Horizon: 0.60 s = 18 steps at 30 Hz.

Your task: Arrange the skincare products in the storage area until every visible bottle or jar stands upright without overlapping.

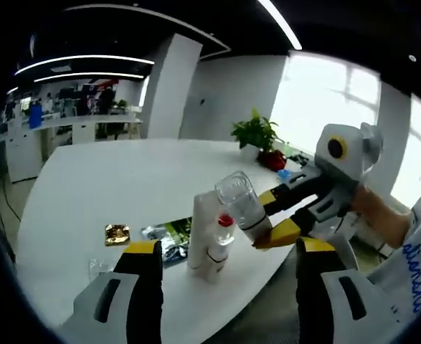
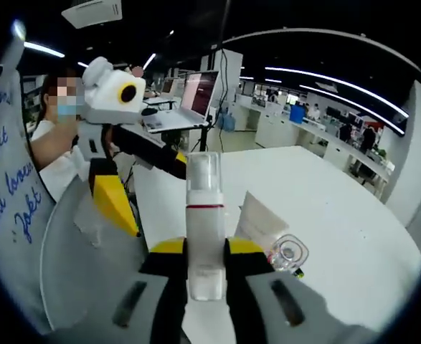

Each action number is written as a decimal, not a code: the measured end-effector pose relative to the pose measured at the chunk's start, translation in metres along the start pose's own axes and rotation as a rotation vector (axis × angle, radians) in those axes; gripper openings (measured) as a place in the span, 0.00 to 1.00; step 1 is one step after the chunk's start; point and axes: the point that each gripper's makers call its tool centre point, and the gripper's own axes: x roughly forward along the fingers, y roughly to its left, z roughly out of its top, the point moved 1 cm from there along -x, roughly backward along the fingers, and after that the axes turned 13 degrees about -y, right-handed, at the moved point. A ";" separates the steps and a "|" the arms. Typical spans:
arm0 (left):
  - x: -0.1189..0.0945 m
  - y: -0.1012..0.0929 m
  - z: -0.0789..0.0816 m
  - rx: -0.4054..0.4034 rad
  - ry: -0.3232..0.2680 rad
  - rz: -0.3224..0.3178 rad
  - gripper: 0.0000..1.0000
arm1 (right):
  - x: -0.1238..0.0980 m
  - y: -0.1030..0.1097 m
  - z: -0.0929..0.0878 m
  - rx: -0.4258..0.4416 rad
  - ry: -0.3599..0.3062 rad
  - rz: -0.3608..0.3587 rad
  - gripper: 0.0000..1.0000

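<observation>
White tabletop point(image 1: 88, 208), near edge — a tall white tube point(image 1: 199, 229) and a small white bottle with red collar point(image 1: 219, 247) stand upright, touching. Right hand-held gripper point(image 2: 206, 269) — jaws closed on a clear-capped white bottle point(image 2: 204, 215), held tilted just beside the standing pair, above the tabletop edge. Left hand-held gripper point(image 1: 228, 261) — jaws wide apart, nothing between them. Foil sachets point(image 1: 163, 236) and a gold packet point(image 1: 116, 233) lie flat further in; a potted plant point(image 1: 257, 136) sits at the far edge.

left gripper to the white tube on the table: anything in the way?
Nothing visible. The left gripper is open, with bare table between its jaws and the white tube. A small red-collared bottle stands beside the tube. The right gripper holds a clear-capped bottle above and right.
</observation>
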 end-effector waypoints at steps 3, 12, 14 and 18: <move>0.002 -0.002 0.001 -0.010 -0.004 -0.009 0.63 | 0.003 0.004 0.000 0.004 -0.006 0.005 0.18; 0.007 -0.002 0.000 -0.072 -0.015 0.001 0.49 | 0.016 0.014 -0.002 0.018 -0.024 0.008 0.18; 0.008 -0.001 0.000 -0.080 -0.018 0.004 0.47 | 0.017 0.015 -0.004 0.018 -0.019 0.008 0.18; 0.010 -0.001 -0.002 -0.122 -0.024 0.002 0.43 | 0.019 0.019 -0.005 0.016 -0.020 0.007 0.18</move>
